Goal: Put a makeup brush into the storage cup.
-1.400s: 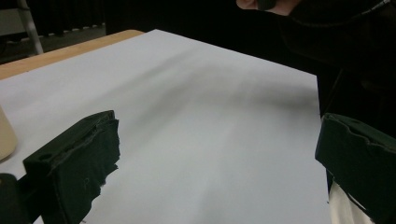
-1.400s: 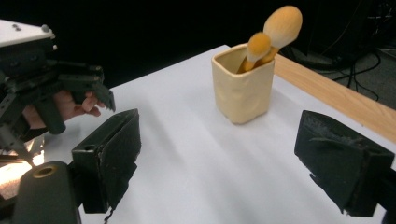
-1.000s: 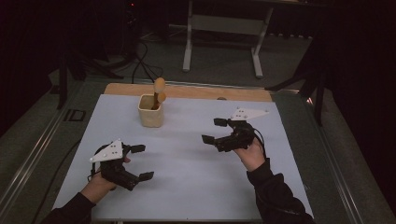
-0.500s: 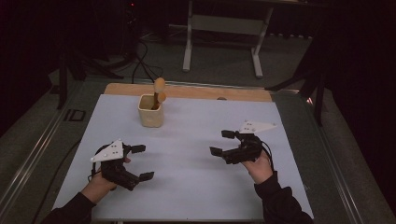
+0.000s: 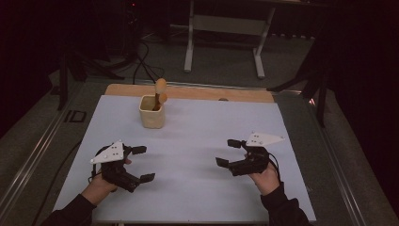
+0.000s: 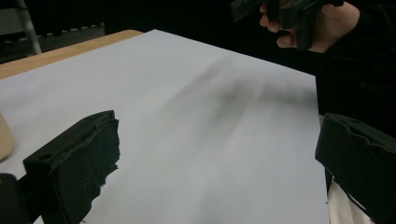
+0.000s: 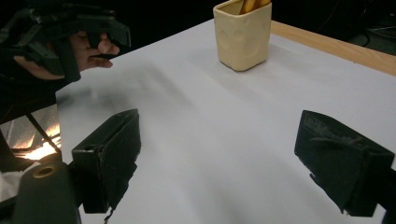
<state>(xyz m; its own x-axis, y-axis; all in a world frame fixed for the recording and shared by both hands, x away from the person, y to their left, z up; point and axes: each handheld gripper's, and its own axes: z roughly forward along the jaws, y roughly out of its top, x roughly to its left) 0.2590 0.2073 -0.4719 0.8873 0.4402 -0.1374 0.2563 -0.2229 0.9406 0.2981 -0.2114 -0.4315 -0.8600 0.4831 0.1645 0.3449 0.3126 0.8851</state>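
Note:
A cream square cup (image 5: 152, 112) (image 7: 243, 33) stands near the far left of the white sheet (image 5: 197, 141), with wooden utensils (image 5: 160, 92) sticking up out of it. My left gripper (image 5: 142, 164) hovers low over the sheet's front left, jaws wide apart with nothing between them (image 6: 219, 154). At the front right my right gripper (image 5: 228, 152) is likewise open and empty (image 7: 233, 154), pointing left across the sheet. The cup's edge (image 6: 3, 137) peeks in at the left of the left gripper view.
A wooden board edge (image 5: 188, 92) runs along the back of the sheet. Metal rails (image 5: 37, 141) flank the table, and a stand's legs (image 5: 223, 42) and cables (image 5: 141, 61) lie on the floor behind.
My right gripper has drawn back toward the front edge of the sheet and lowered. The left gripper has stayed put.

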